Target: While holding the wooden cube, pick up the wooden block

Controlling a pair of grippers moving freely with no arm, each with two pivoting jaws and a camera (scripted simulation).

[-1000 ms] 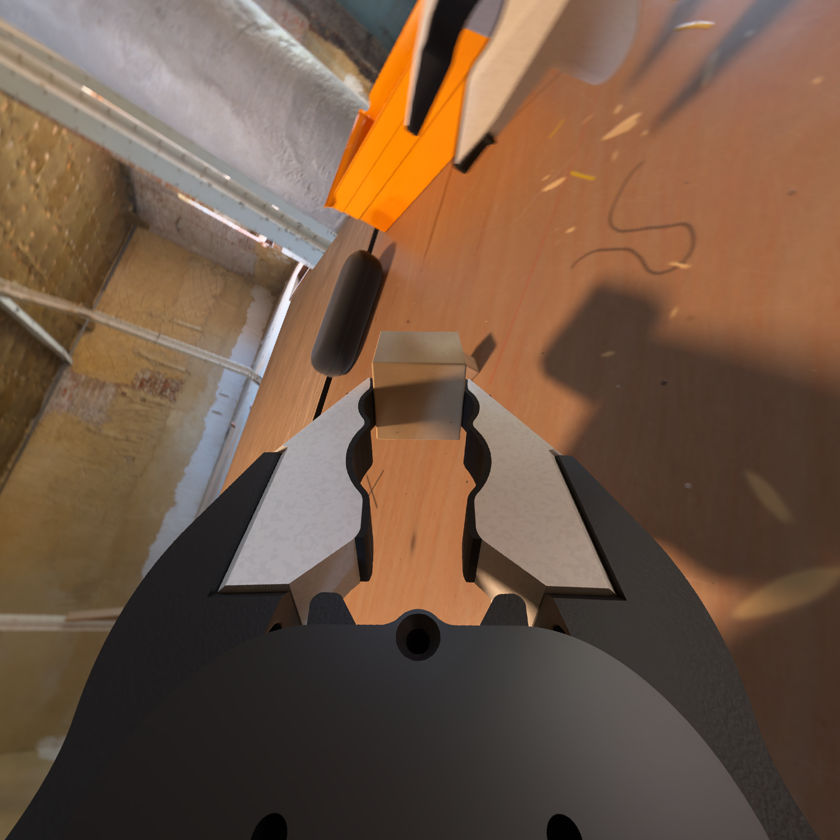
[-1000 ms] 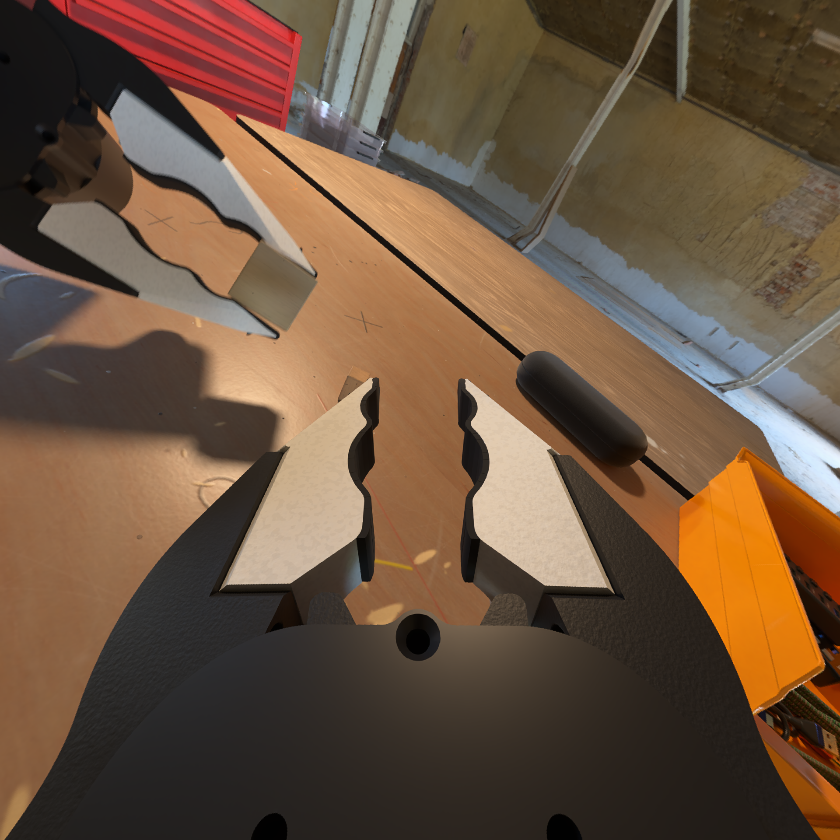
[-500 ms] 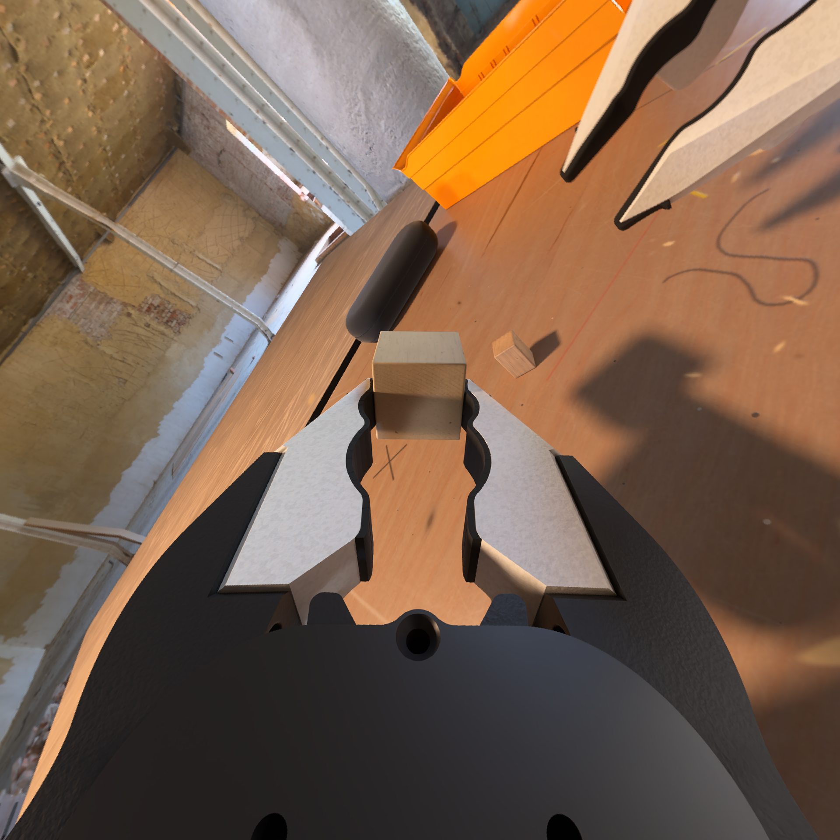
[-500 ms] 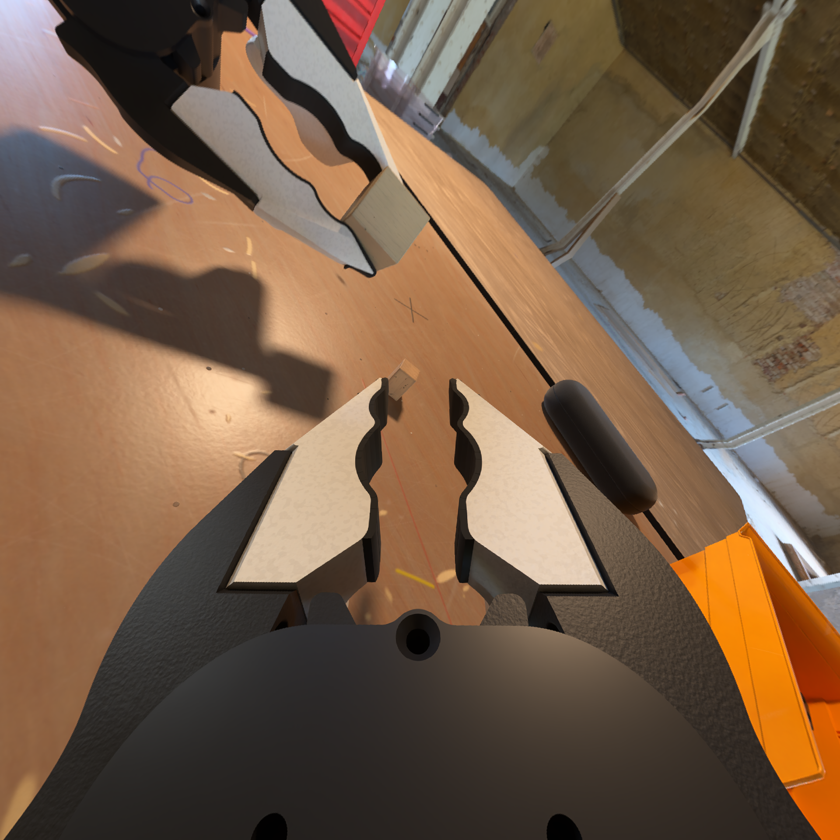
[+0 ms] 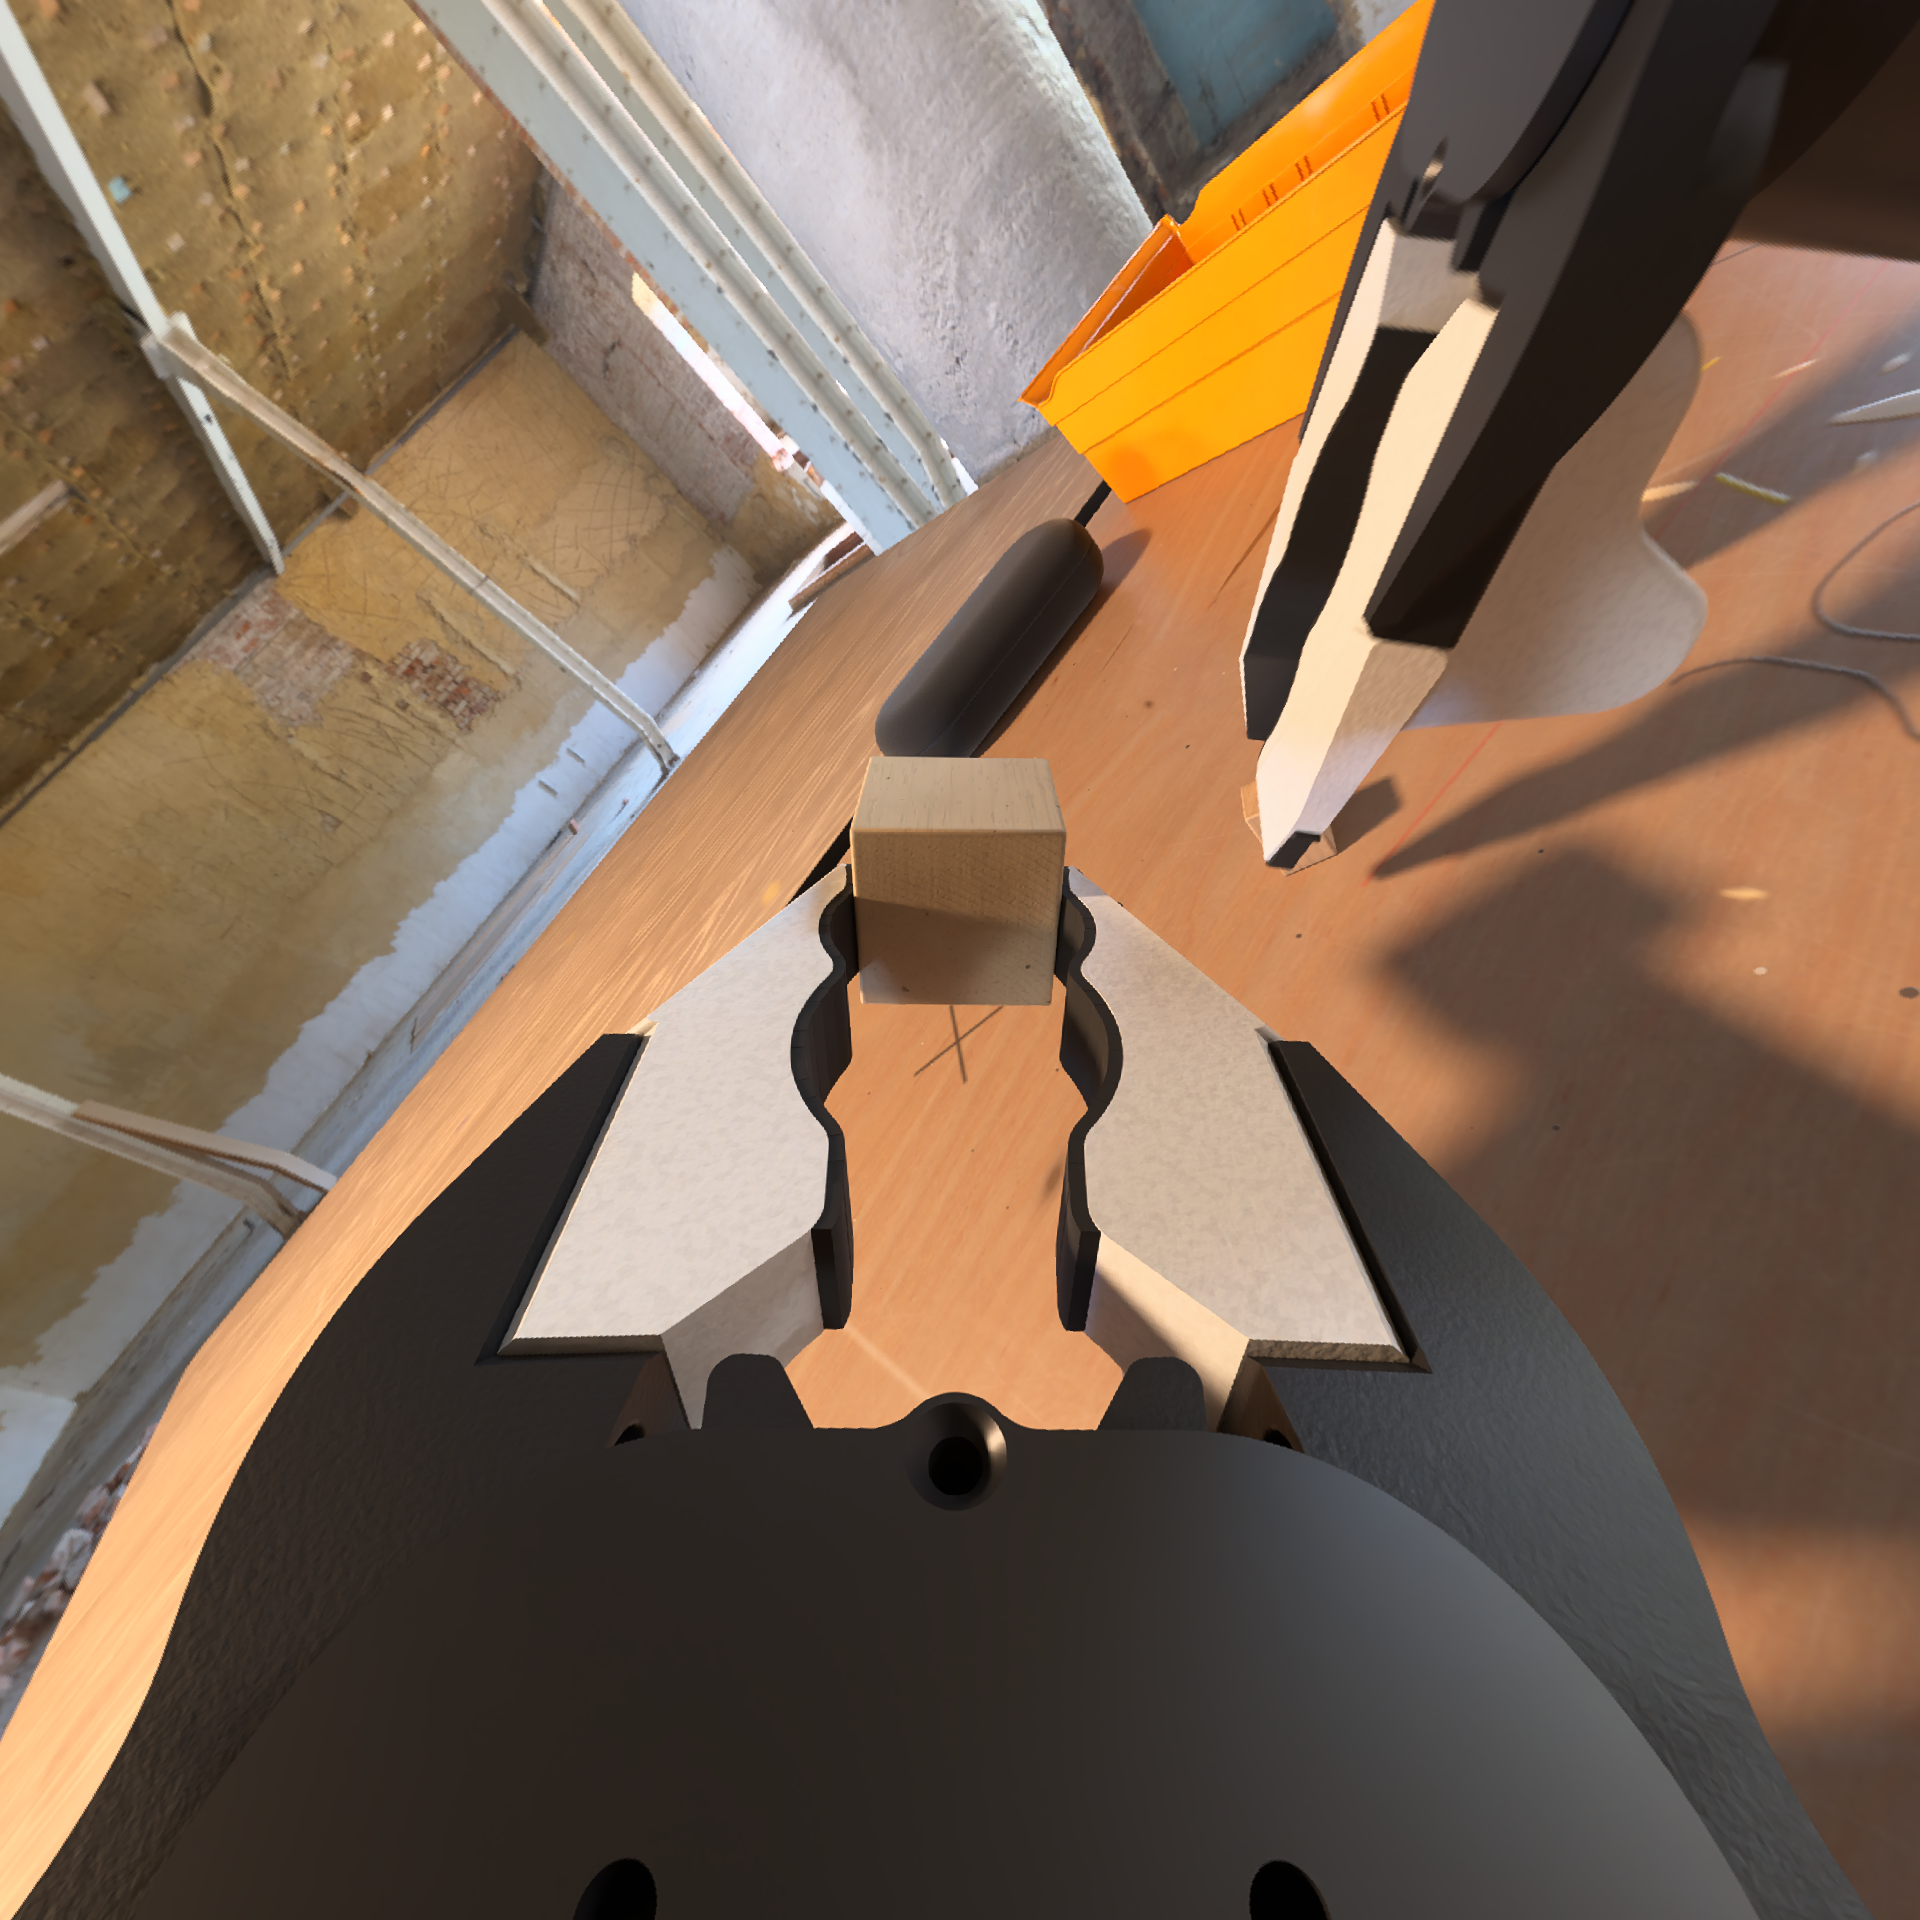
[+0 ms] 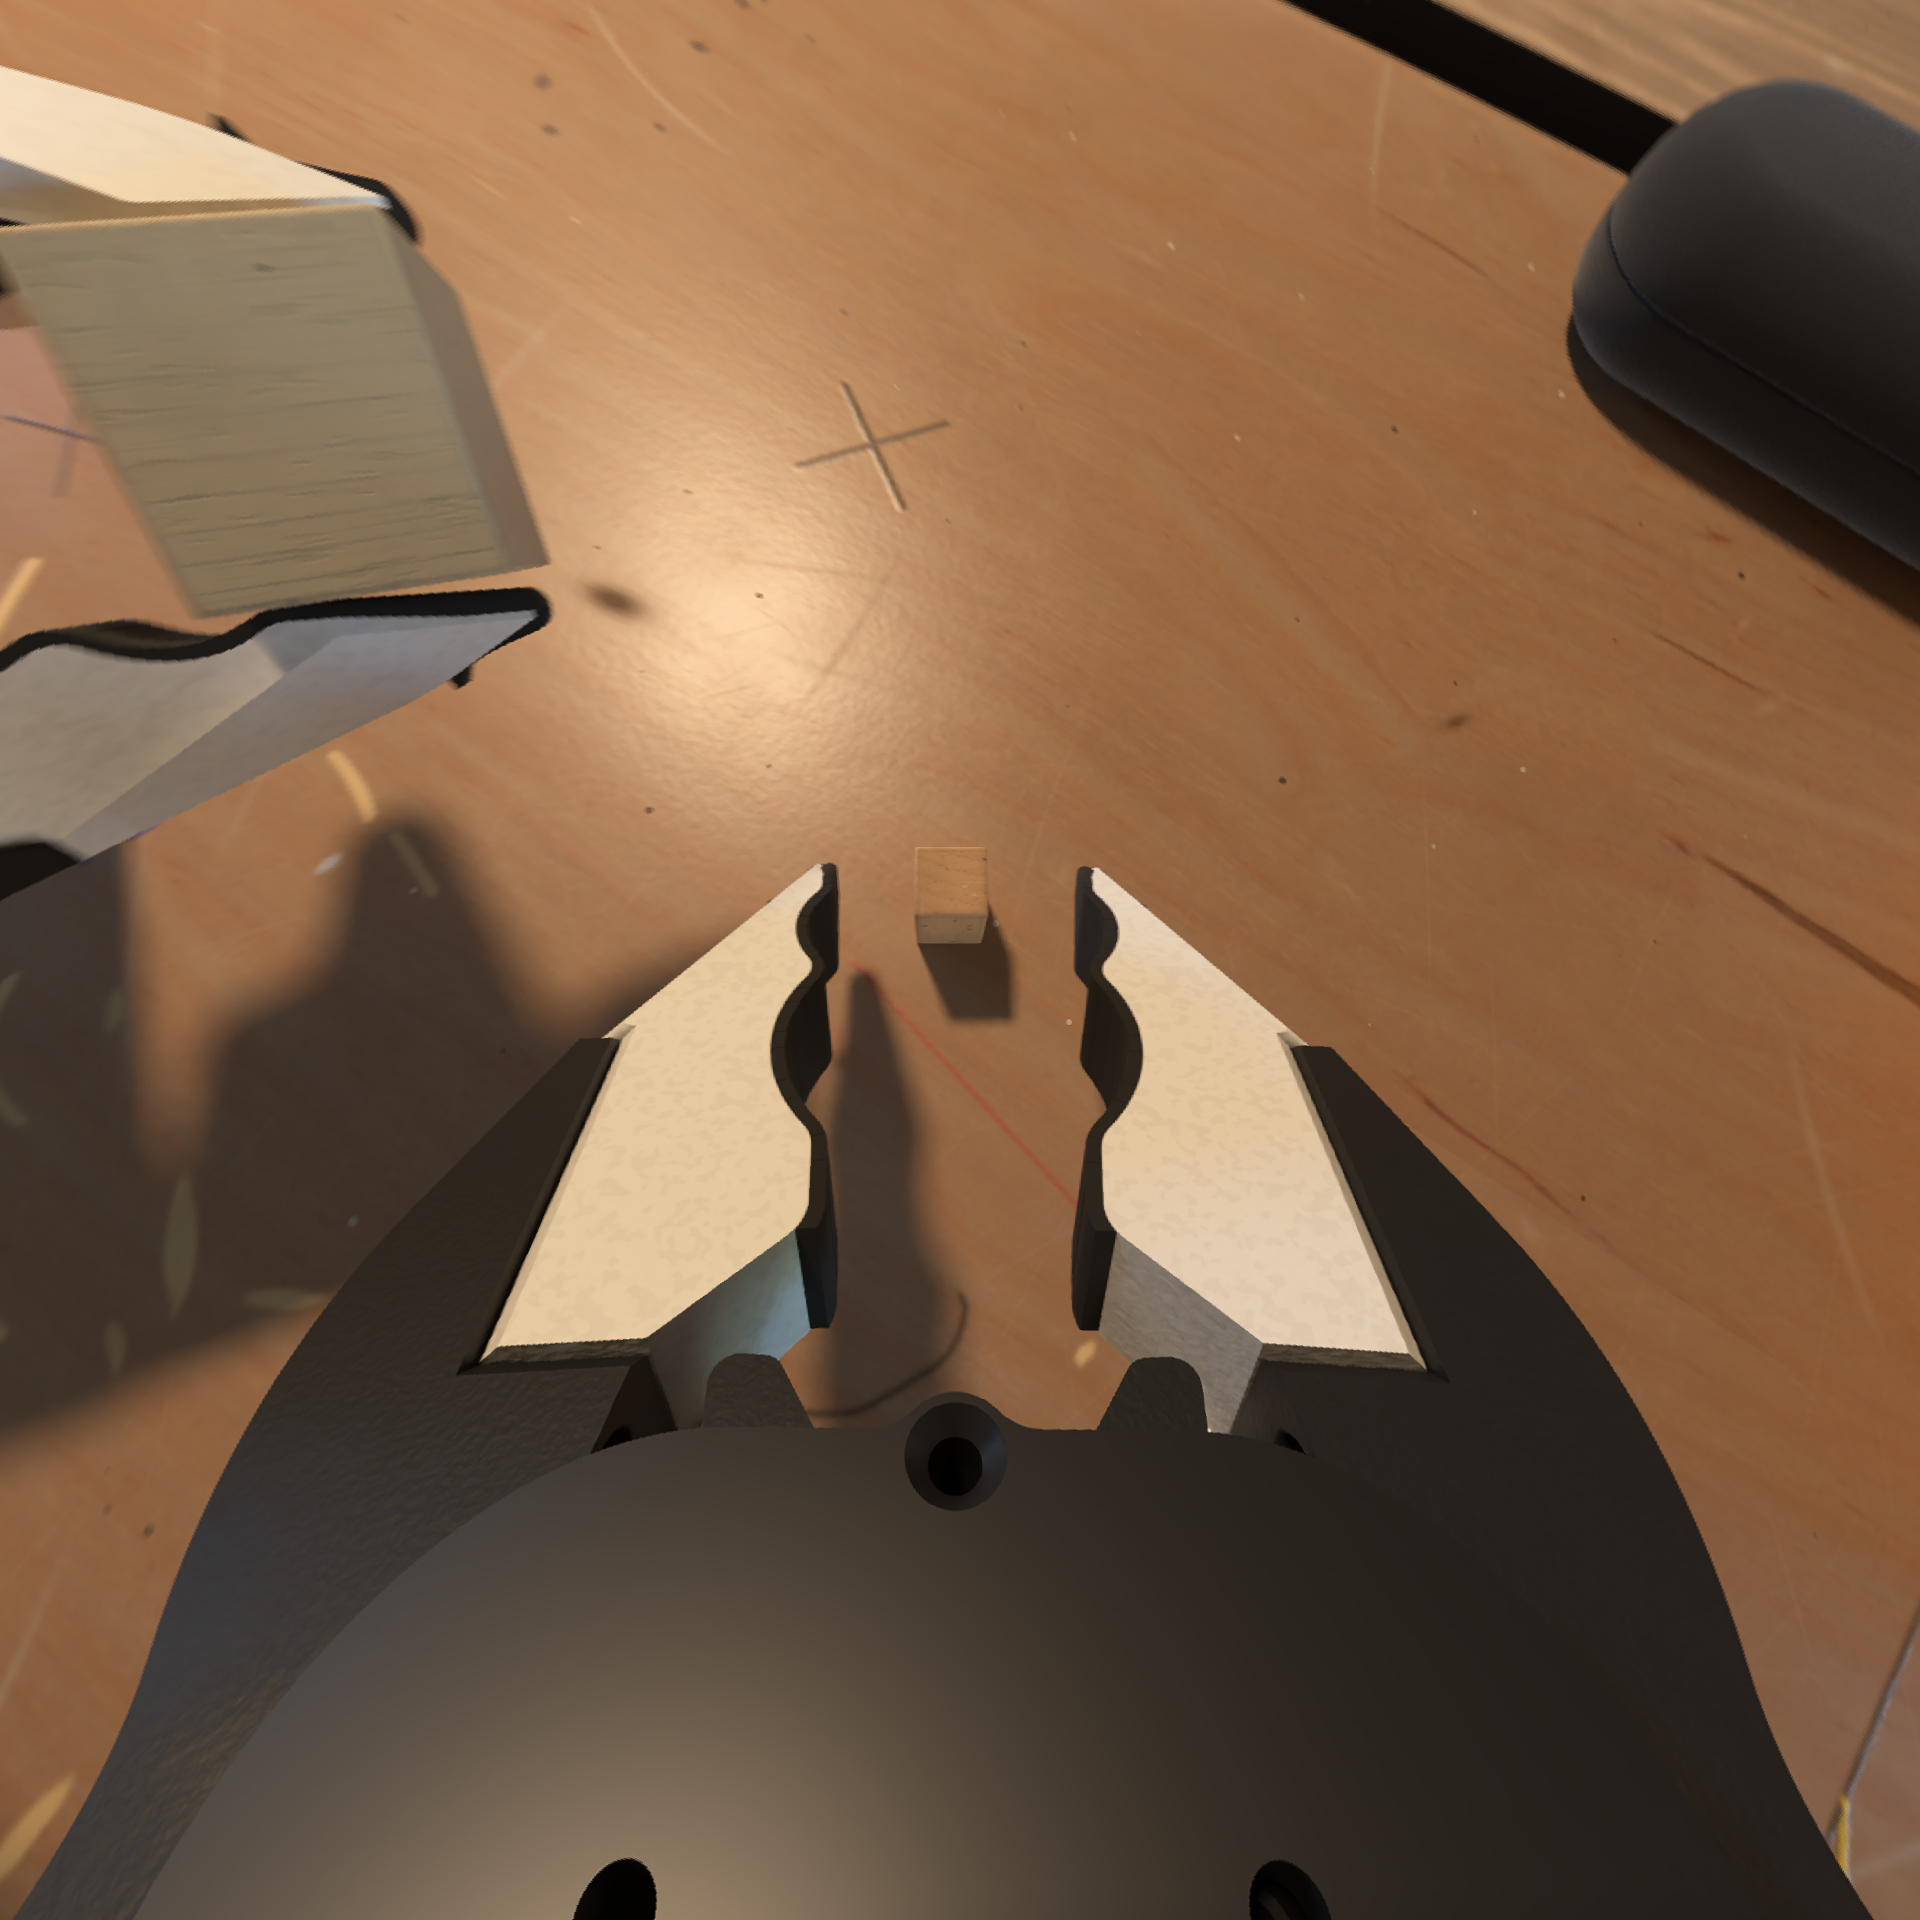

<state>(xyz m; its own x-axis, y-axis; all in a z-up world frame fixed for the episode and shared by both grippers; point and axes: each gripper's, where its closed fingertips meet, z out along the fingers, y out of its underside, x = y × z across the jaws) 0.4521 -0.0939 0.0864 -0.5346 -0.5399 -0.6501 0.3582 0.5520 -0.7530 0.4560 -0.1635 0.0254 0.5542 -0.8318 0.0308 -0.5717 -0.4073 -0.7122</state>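
Right tool (image 6: pixel 956 894) is hanging open over the desk (image 6: pixel 1247 727), fingertips straddling the small wooden block (image 6: pixel 950 896), neither finger touching it. The gap is much wider than the block, and the block is sitting at tip level, roughly centred. To do this well I'd be lowering straight down so the tips flank the block's sides, then closing slowly; it's tiny and looks easy to nudge. Left tool (image 5: pixel 956 935) is gripping the wooden cube (image 5: pixel 956 883) between its tips, clear of the desk, left of the block. A dark rounded object (image 6: pixel 1766 312) is lying far right.
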